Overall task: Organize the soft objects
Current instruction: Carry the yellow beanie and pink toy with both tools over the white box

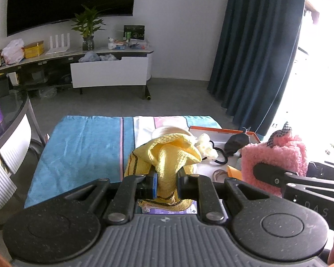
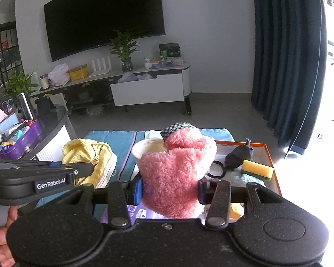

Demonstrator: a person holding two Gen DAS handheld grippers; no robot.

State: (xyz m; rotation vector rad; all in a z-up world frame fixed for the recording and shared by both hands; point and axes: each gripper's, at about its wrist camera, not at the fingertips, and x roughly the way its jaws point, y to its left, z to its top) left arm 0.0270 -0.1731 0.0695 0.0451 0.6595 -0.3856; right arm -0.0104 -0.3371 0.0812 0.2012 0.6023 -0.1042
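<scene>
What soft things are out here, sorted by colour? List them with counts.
Yellow: 2, the yellow cloth in the left claw and the sponge in the orange tray.
Pink: 1, the fluffy pink plush in the right claw.
Dark grey: 1, the pouch.
Total: 4.

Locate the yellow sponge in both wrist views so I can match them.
Left wrist: not in it.
Right wrist: the yellow sponge lies right of centre in the orange-rimmed tray.
Shared landmark: the dark pouch in that tray.
</scene>
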